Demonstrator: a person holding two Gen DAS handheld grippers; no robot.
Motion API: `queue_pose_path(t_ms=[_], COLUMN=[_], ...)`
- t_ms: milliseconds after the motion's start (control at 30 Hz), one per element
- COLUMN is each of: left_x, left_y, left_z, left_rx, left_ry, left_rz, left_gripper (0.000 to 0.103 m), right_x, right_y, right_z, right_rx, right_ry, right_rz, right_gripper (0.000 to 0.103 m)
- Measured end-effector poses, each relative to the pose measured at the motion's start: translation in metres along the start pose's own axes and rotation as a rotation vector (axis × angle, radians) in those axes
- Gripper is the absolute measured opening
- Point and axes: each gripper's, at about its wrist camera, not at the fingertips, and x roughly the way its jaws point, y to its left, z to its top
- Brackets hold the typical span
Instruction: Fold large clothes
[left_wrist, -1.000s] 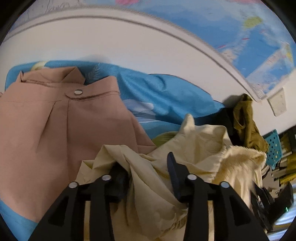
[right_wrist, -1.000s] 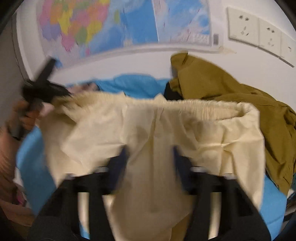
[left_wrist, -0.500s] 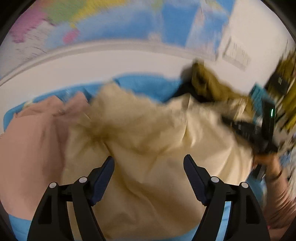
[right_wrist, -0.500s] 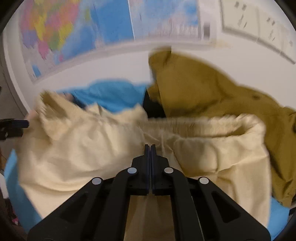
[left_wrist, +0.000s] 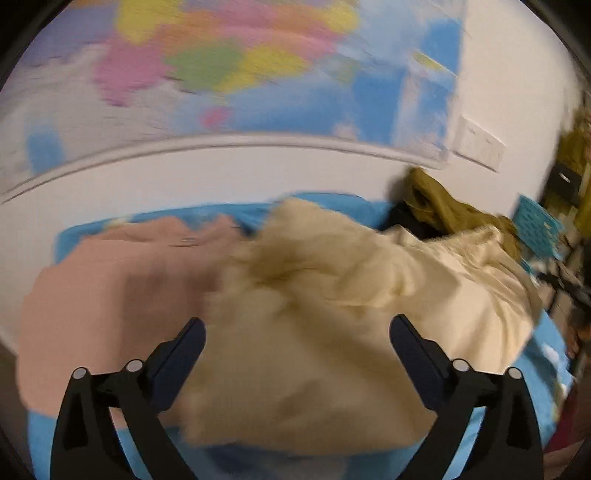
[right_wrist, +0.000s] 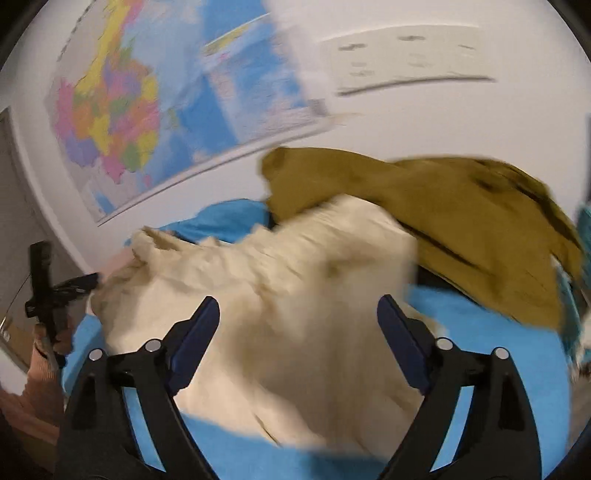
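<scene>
A cream garment (left_wrist: 332, 317) lies crumpled on the blue bed sheet (left_wrist: 546, 354); it also shows in the right wrist view (right_wrist: 295, 302). My left gripper (left_wrist: 297, 334) is open and empty, its jaws wide apart above the cream cloth. My right gripper (right_wrist: 298, 312) is open and empty too, above the same cloth. The left gripper also shows at the left edge of the right wrist view (right_wrist: 55, 291). Both views are blurred by motion.
A pink-brown garment (left_wrist: 110, 295) lies left of the cream one. An olive garment (right_wrist: 443, 221) is heaped at the right against the wall (left_wrist: 221, 177). A map (right_wrist: 155, 110) and sockets (right_wrist: 406, 59) hang on the wall. Shelves (left_wrist: 569, 221) stand at far right.
The left gripper let go of the cream garment and opened wide. The right gripper was shut on the cloth half a second ago and now stands open. The garment dropped onto the sheet.
</scene>
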Motion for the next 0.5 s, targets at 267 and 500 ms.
queue_pose_path(t_ms=[267, 500], left_x=[0.031, 0.047], left_y=[0.009, -0.021], left_z=[-0.032, -0.035], left_rx=[-0.006, 0.048], left_ry=[0.128, 0.162], left_rz=[-0.022, -0.032], left_gripper=[0.096, 0.033], right_x=[0.033, 0.004], right_y=[-0.040, -0.036], right_z=[-0.043, -0.022], right_rx=[0.146, 0.194], right_ry=[0.116, 0.077], right_rz=[0.063, 0.265], right_gripper=[0.089, 0.011])
